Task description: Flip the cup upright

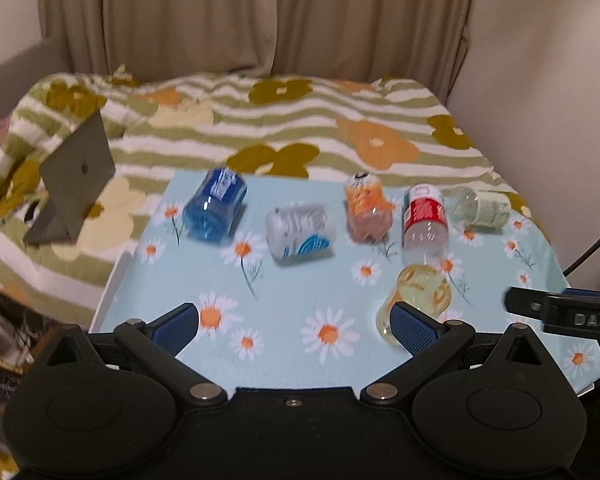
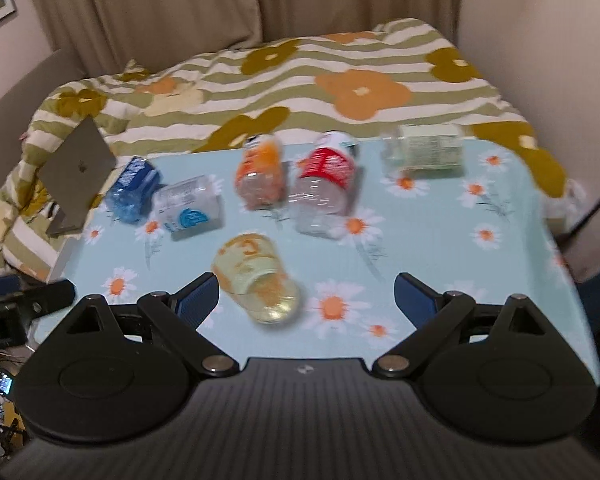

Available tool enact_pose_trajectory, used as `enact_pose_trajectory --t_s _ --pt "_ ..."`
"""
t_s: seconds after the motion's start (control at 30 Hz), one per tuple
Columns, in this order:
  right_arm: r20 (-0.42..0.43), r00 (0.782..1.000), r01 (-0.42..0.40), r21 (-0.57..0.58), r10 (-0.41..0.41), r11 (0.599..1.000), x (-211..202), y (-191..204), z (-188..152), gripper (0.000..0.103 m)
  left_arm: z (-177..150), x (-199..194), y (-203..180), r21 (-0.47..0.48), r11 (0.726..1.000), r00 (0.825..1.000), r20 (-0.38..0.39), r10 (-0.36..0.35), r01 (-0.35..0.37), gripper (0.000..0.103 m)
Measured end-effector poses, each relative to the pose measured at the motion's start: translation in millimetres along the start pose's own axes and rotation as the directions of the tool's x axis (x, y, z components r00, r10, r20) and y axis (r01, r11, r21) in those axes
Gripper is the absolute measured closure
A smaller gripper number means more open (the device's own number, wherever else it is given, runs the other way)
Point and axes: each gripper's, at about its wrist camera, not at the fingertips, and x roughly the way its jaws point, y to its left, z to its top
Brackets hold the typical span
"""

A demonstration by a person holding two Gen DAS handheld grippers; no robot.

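Observation:
A clear yellow cup (image 1: pixel 418 300) lies on its side on the daisy-print tablecloth (image 1: pixel 284 292). In the right wrist view the cup (image 2: pixel 256 280) lies just ahead of my right gripper (image 2: pixel 306 298), nearer its left finger. My right gripper is open and empty. My left gripper (image 1: pixel 296 324) is open and empty; its right finger (image 1: pixel 414 326) overlaps the cup's near end in the left wrist view. The right gripper's body shows at the right edge of the left wrist view (image 1: pixel 564 314).
Several bottles lie on their sides in a row behind the cup: blue (image 1: pixel 216 208), white (image 1: pixel 300 230), orange (image 1: pixel 366 208), red (image 1: pixel 424 216), pale green (image 1: pixel 482 206). An open laptop (image 1: pixel 74 184) stands on the striped bedspread (image 1: pixel 300 120) at the left. A wall is at the right.

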Motion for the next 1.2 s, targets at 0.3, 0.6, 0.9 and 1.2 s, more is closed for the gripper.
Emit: enact_pose_trajectory --t_s 0.3,0.6,0.9,1.2 --pt "-0.024 0.997 0.071 -0.037 -0.072 0.997 -19 -18 -9 0.000 -3 -5 -15 0.056 0.998 0.999 0.051 0.013 -0.016 0.000" --pt "-0.039 0.996 0.080 -0.036 -0.082 0.996 -19 -16 -17 0.000 -9 -5 -15 0.060 0.998 0.998 0.055 0.009 -0.013 0.000" --pt "-0.036 0.996 0.085 -0.029 -0.086 0.996 -22 -15 -17 0.000 -10 -7 -16 0.067 0.998 0.998 0.068 -0.008 0.004 0.000" --pt "-0.035 0.995 0.090 -0.030 -0.091 0.995 -22 -14 -17 0.000 -9 -8 -18 0.091 0.996 0.997 0.073 -0.008 0.001 0.000"
